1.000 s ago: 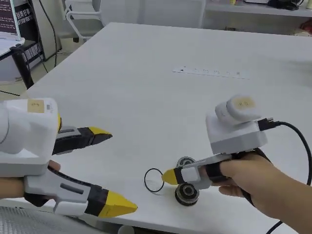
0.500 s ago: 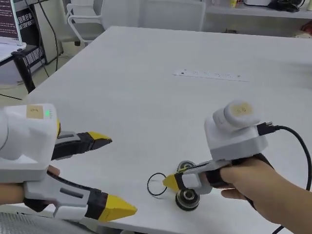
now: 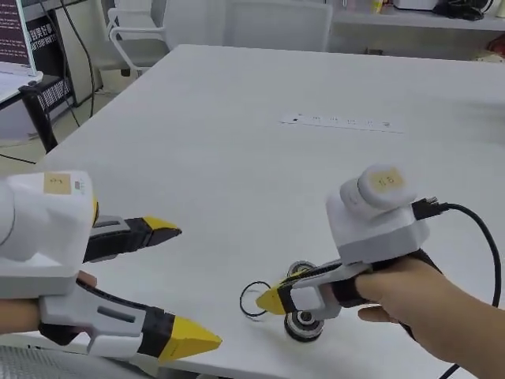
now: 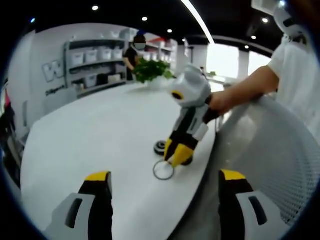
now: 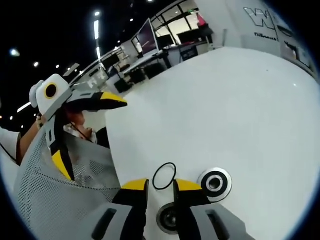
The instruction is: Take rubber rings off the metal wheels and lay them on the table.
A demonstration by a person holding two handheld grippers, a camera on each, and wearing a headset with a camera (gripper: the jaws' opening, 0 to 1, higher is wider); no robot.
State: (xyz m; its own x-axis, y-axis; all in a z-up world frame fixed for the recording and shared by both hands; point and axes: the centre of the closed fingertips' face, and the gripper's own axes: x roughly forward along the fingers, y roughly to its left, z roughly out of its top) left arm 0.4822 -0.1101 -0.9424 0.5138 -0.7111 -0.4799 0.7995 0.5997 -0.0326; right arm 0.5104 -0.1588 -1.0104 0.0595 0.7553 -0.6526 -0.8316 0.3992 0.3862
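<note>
A loose black rubber ring [image 3: 254, 300] lies flat on the white table [image 3: 237, 158] near its front edge. Just right of it are two metal wheels, one [image 3: 302, 272] behind my right gripper and one [image 3: 304, 324] under it. My right gripper [image 3: 272, 300] points left, its yellow tips almost at the ring. In the right gripper view the ring [image 5: 164, 176] lies just ahead of the gripper [image 5: 160, 187], whose jaws stand a narrow gap apart and hold nothing; one wheel [image 5: 215, 183] is right of them, another [image 5: 168, 218] below. My left gripper [image 3: 185, 285] hovers wide open at the left, facing the ring [image 4: 163, 170].
A long white strip [image 3: 339, 121] lies on the middle of the table further back. A black cable [image 3: 473, 215] trails from my right gripper. A chair [image 3: 134, 35] stands beyond the far left corner. A mesh chair back [image 4: 270, 165] sits at the near edge.
My right gripper's tips have crept slightly left and down, closer to the ring. Ring, wheels and left gripper keep their places; the head camera has shifted a little.
</note>
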